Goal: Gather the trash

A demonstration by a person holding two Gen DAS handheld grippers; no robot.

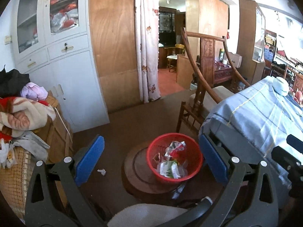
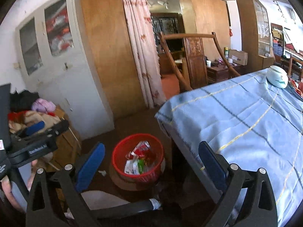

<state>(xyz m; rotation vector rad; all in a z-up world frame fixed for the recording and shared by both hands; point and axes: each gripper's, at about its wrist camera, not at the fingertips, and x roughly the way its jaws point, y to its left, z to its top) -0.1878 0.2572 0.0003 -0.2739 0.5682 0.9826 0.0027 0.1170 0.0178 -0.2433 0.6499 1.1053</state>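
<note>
Both claws are hanging above the floor, angled down, and both are empty. The left claw has its blue pads spread as wide as they go, nothing between them but the view of the red basket below. The right claw is just as wide, and bare too.

The basket sits on a round wooden stand by the corner of the bench with its blue checked cloth. It already holds several crumpled wrappers, white, green and red. From the basket, at about nine o'clock, one small white scrap of paper lies alone on the brown floor. Another scrap seems to lie at six o'clock, just off the stand, though I can't make it out clearly.

My read: a drop into the basket is done, and this is the pause between pieces. The next move should be a reach down to that white scrap, with the pads kept wide until they straddle it, then a firm pinch, since it is small and light.
</note>
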